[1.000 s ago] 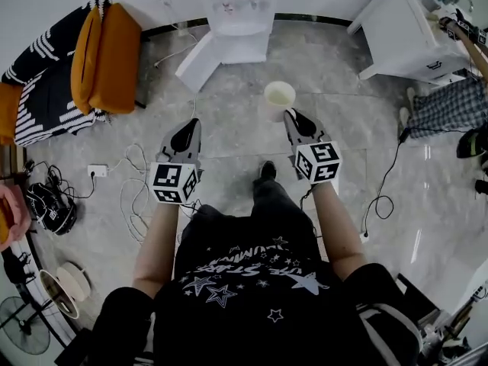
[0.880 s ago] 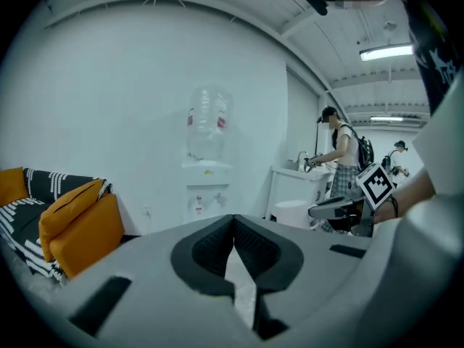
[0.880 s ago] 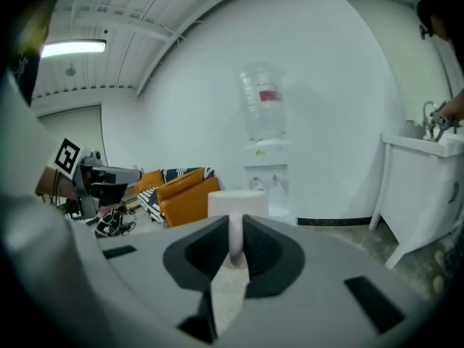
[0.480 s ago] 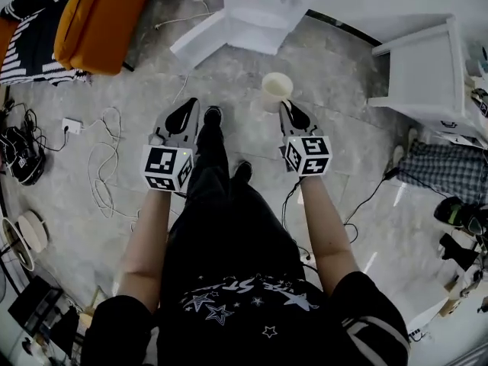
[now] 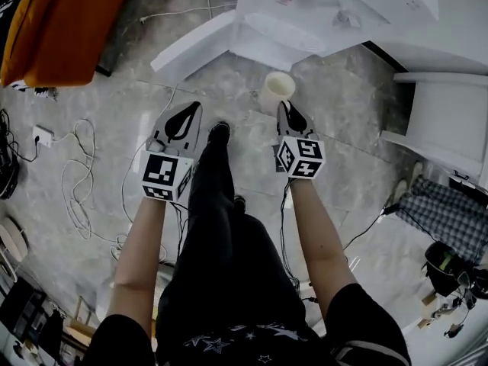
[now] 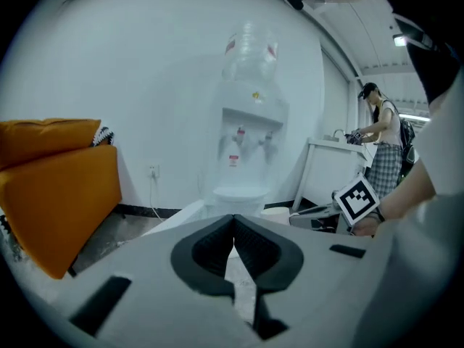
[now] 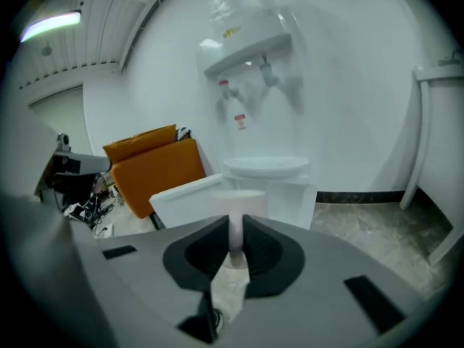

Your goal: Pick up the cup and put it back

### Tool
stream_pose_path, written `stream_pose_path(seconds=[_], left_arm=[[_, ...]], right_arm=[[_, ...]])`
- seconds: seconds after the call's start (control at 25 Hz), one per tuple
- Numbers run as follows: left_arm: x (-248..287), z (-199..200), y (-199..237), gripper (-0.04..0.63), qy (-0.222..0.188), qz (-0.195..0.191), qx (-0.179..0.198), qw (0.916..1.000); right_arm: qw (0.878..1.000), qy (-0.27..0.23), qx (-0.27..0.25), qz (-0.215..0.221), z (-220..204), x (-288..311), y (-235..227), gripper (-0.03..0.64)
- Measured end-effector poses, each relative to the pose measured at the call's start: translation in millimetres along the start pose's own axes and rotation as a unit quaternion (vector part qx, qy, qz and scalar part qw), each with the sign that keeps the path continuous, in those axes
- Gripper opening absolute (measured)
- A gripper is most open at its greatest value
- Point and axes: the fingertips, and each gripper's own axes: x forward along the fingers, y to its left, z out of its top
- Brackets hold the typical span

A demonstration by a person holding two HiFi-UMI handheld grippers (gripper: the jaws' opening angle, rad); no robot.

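Progress toward the water dispenser [image 5: 305, 10] is the change: over the last second the person has walked closer with both arms lowering, so its white base now fills the top of the head view and the orange sofa [image 5: 61, 21] has slid off to the corner. The cup [image 5: 277, 90] rides along, its wall clamped between the jaws of the right tool [image 5: 283, 110], carried above the floor [image 5: 343, 113] just short of the dispenser. The left tool [image 5: 192, 109] is clenched on nothing. I'd judge the put-back is close.
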Motion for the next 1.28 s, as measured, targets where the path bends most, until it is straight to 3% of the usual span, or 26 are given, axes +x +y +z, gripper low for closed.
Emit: stream_pose_path(seconds=[0.2,0.56,0.88,1.04,1.28], left_arm=[[82,-61,42,0.009,0.005,-0.020,0.021,0.9996],[185,-154,76,0.009,-0.013,-0.038,0.005,0.9992],[229,-190,71,0.009,-0.024,-0.091,0.007,0.9955],[247,-193,84,0.009,-0.029,-0.081,0.002,0.9963],[244,-186,87,0.009,-0.032,-0.074,0.003,0.9967]], right_arm=[[1.000,0.006,0.001,-0.012,-37,129,-48,0.046],[0.999,-0.015,-0.045,-0.021,-79,291,-115,0.048],[0.994,-0.053,-0.054,-0.074,-80,344,-161,0.049],[0.992,-0.067,-0.067,-0.083,-74,364,-167,0.051],[0.990,-0.029,-0.081,-0.111,-87,376,-164,0.063]])
